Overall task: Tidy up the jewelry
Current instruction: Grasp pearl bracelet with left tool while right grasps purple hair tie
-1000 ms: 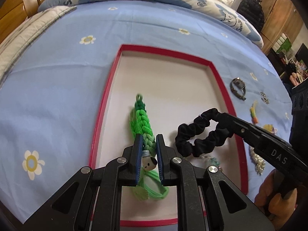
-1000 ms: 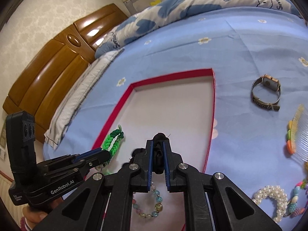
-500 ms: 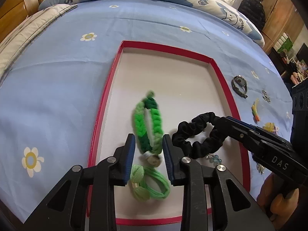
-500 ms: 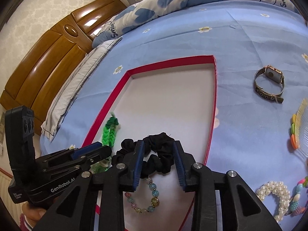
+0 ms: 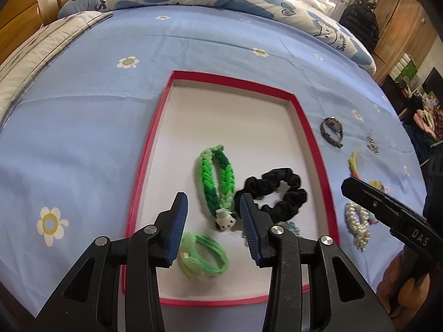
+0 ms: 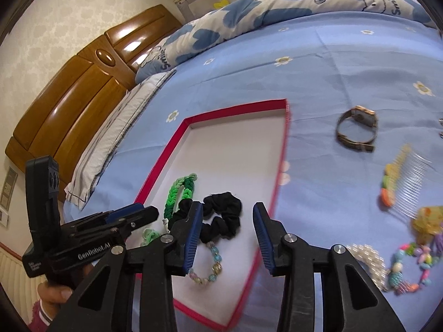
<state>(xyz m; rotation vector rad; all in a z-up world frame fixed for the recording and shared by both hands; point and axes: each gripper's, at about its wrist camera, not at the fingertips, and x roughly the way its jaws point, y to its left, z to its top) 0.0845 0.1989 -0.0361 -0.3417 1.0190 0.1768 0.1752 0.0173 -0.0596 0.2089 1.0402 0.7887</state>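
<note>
A red-rimmed white tray point(image 5: 304, 127) point(image 6: 177, 132) lies on the blue bed sheet. In it lie a green braided bracelet point(image 5: 218, 177) point(image 6: 177, 193) with a small dog charm, a black scrunchie point(image 5: 277, 193) point(image 6: 221, 218), a light green hair tie point(image 5: 205, 257) and a beaded bracelet point(image 6: 206, 271). My left gripper point(image 5: 213, 229) is open and empty above the charm end of the braided bracelet. My right gripper point(image 6: 227, 235) is open and empty above the tray's right side, beside the scrunchie.
On the sheet right of the tray lie a wristwatch point(image 6: 357, 130) point(image 5: 332, 131), a comb with coloured decoration point(image 6: 401, 177), a pearl bracelet point(image 5: 357, 227) point(image 6: 368, 262), a small silver clip point(image 5: 372, 145) and colourful bead pieces point(image 6: 412, 265). A quilt and wooden headboard point(image 6: 69, 94) lie beyond.
Both grippers opened and pulled back. The left let go of the green braided bracelet and the right let go of the black scrunchie; both now lie in the tray.
</note>
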